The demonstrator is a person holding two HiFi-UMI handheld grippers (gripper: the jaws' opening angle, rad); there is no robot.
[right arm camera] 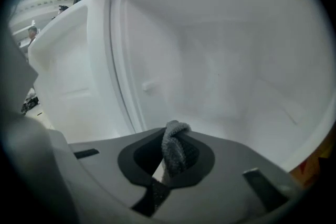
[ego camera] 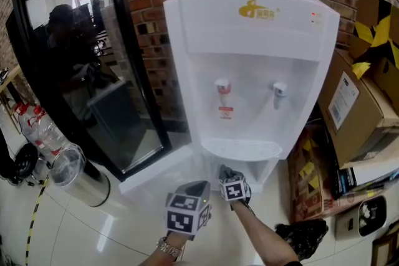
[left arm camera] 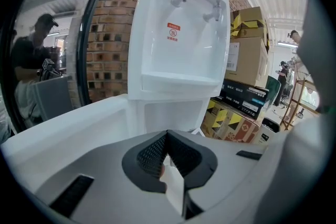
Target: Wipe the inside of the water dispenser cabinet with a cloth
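The white water dispenser (ego camera: 249, 65) stands against a brick wall, and its lower cabinet door (ego camera: 156, 172) is swung open to the left. My right gripper (ego camera: 225, 172) reaches into the cabinet opening, shut on a grey cloth (right arm camera: 176, 147). In the right gripper view, the right gripper (right arm camera: 175, 132) faces the white inner walls (right arm camera: 236, 60) of the cabinet, with the cloth bunched between the jaws. My left gripper (ego camera: 194, 190) hangs just outside, in front of the open door. In the left gripper view, the left gripper (left arm camera: 167, 138) is shut on nothing and looks at the cabinet opening (left arm camera: 168, 115).
A tall black-framed glass panel (ego camera: 81, 65) leans on the wall at the left, with a steel bin (ego camera: 78, 179) and plastic bottles beside it. Cardboard boxes (ego camera: 352, 109) are stacked close on the right. A black bag (ego camera: 302, 237) lies on the tiled floor.
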